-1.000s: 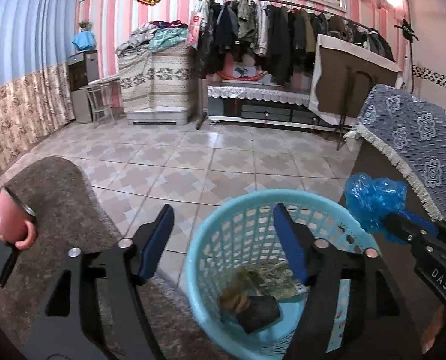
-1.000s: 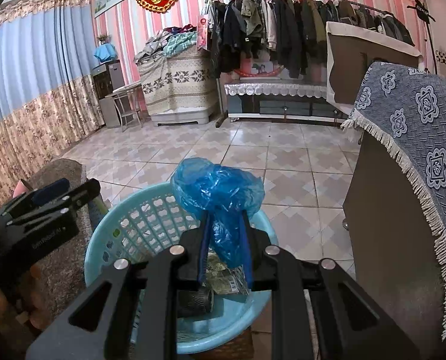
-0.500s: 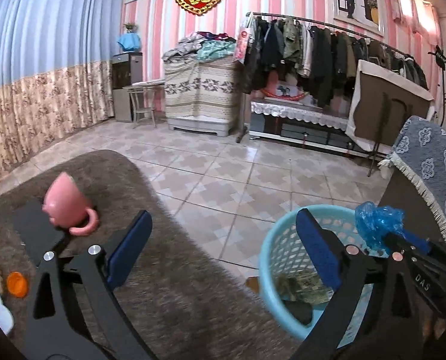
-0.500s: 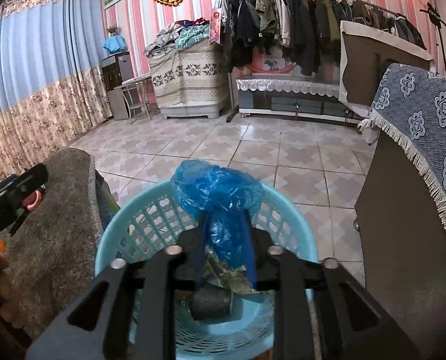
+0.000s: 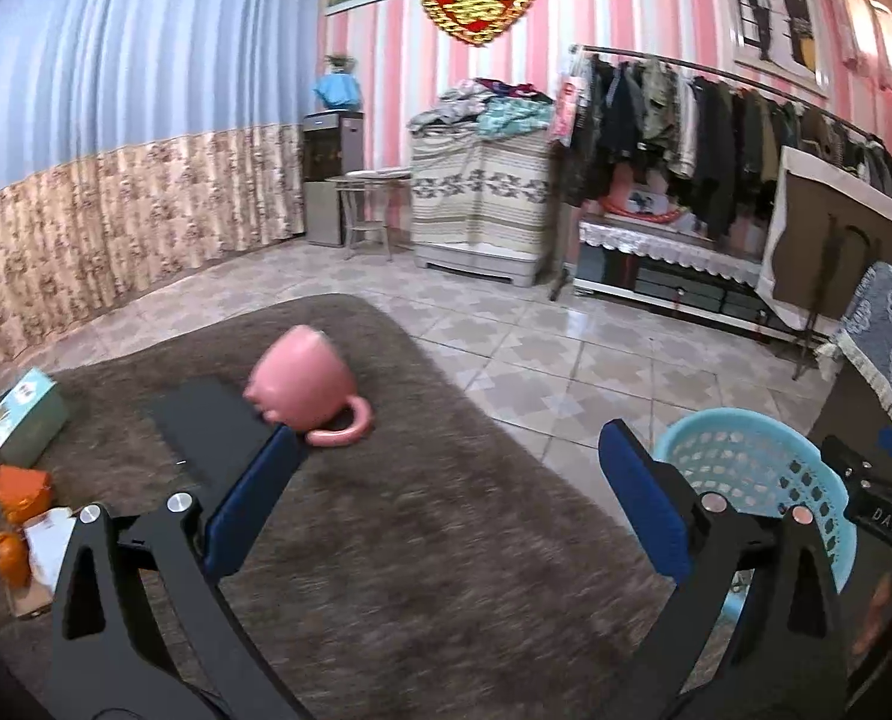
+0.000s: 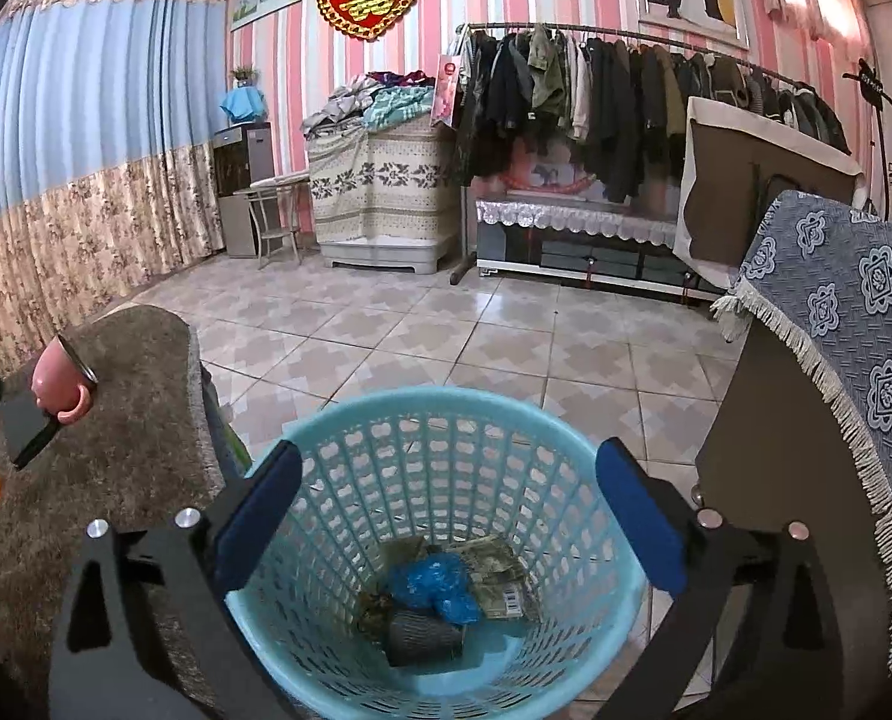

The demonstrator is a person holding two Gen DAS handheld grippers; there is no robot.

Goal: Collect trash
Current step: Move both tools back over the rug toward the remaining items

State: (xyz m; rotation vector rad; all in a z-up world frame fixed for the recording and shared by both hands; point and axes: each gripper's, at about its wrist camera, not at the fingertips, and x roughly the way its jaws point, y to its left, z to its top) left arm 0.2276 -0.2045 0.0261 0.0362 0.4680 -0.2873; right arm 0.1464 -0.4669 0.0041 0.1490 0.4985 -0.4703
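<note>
A light blue plastic basket (image 6: 422,402) stands on the floor right under my right gripper (image 6: 446,453). That gripper's jaws are opening and nothing is between them. A crumpled blue plastic bag (image 6: 434,591) lies in the basket's bottom beside a dark cup (image 6: 422,636) and printed wrappers (image 6: 499,576). My left gripper (image 5: 446,438) hangs over the brown shaggy tabletop (image 5: 446,570); its jaws are opening too and hold nothing. Orange scraps (image 5: 20,492) and white paper (image 5: 44,540) lie at the tabletop's left edge. In the left wrist view the basket (image 5: 763,468) sits off to the right.
A pink mug (image 5: 302,381) lies on its side next to a flat black object (image 5: 212,426), with a green box (image 5: 26,420) further left. A cabinet under a blue-grey fringed cloth (image 6: 835,330) stands right of the basket. Tiled floor (image 6: 446,324) stretches to a clothes rack (image 6: 595,78).
My right gripper has gone from shut on the blue bag to wide open, and the bag has dropped into the basket. My left gripper swung left from the basket to over the tabletop.
</note>
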